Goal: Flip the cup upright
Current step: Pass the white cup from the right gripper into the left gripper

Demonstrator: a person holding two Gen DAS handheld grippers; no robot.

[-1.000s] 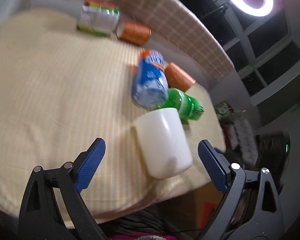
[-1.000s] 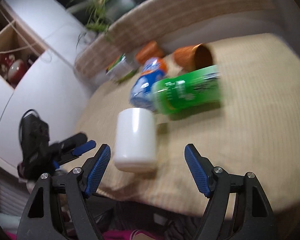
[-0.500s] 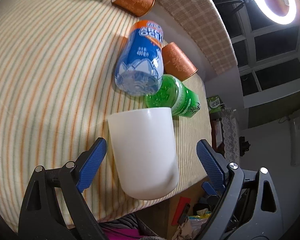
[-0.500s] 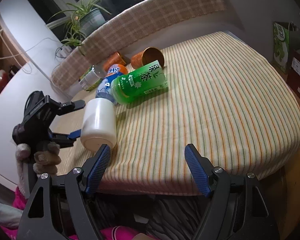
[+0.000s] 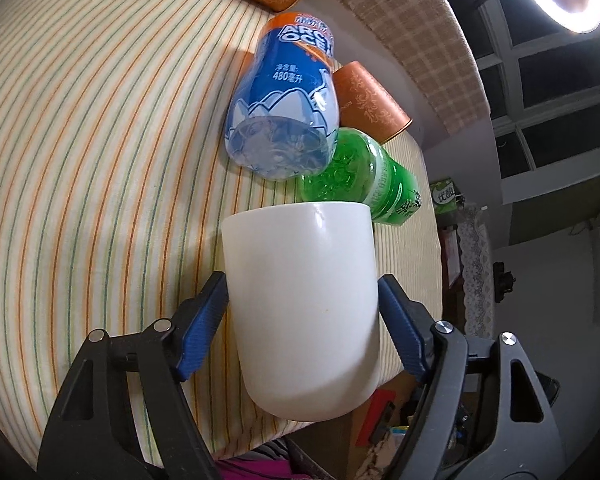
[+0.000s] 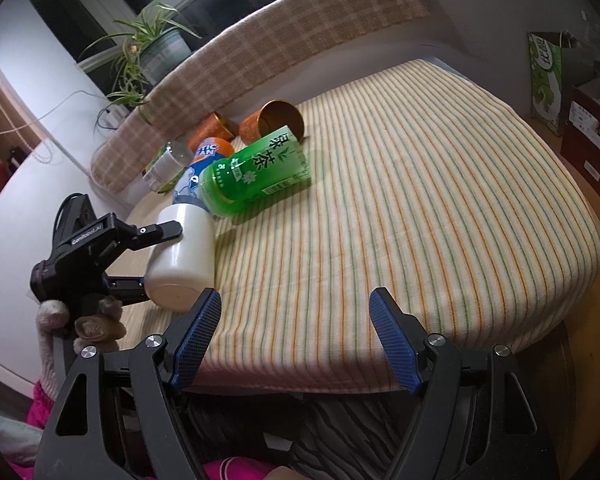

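Observation:
A plain white cup [image 5: 304,308] lies on its side at the near edge of the striped tablecloth, its closed base toward the left wrist camera. My left gripper [image 5: 302,320] is shut on the cup, blue pads pressed to both sides. In the right wrist view the cup [image 6: 182,254] shows at the left between the left gripper's black fingers [image 6: 156,232]. My right gripper [image 6: 294,340] is open and empty above the table's front edge, to the right of the cup.
A blue water bottle [image 5: 286,104] and a green tea bottle [image 5: 364,178] lie on their sides just beyond the cup. Two orange cups [image 5: 368,100] lie farther back. A striped tablecloth [image 6: 420,200] covers the table; a plant stands behind.
My left gripper moved forward around the white cup and its jaws closed onto the cup's sides. My right gripper drew back and to the right, staying open.

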